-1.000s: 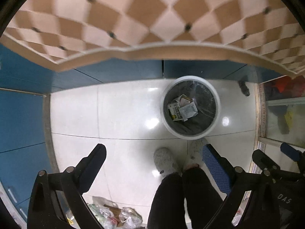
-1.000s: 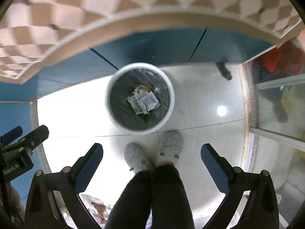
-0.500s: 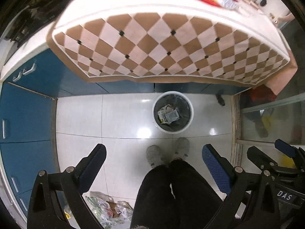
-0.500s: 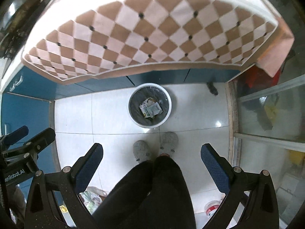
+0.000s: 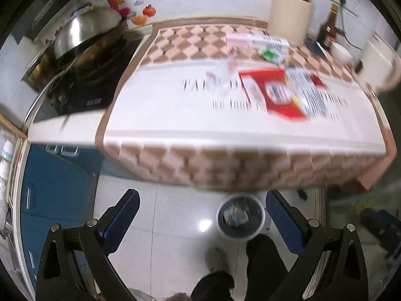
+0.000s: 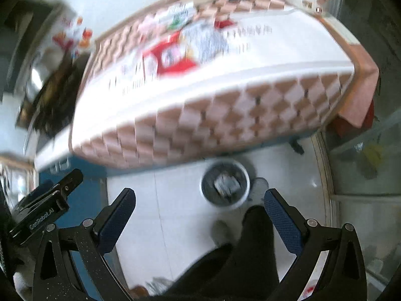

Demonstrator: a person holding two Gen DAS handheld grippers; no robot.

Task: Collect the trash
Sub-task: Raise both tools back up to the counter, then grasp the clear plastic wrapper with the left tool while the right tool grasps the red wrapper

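A white trash bin with a dark liner and paper scraps stands on the floor below the table edge; it also shows in the right wrist view. On the table a red and white package lies flat, blurred, also in the right wrist view. A white box and a crumpled clear wrapper lie behind it. My left gripper is open and empty, high above the floor. My right gripper is open and empty too.
The table carries a checkered cloth. A wok sits on a stove at left. A cream utensil holder, a bottle and a bowl stand at the back right. Blue cabinets are at left. The person's legs stand by the bin.
Both grippers have risen and tilted up from over the bin, so the tabletop and its packages have come into view. Both stay open and empty.
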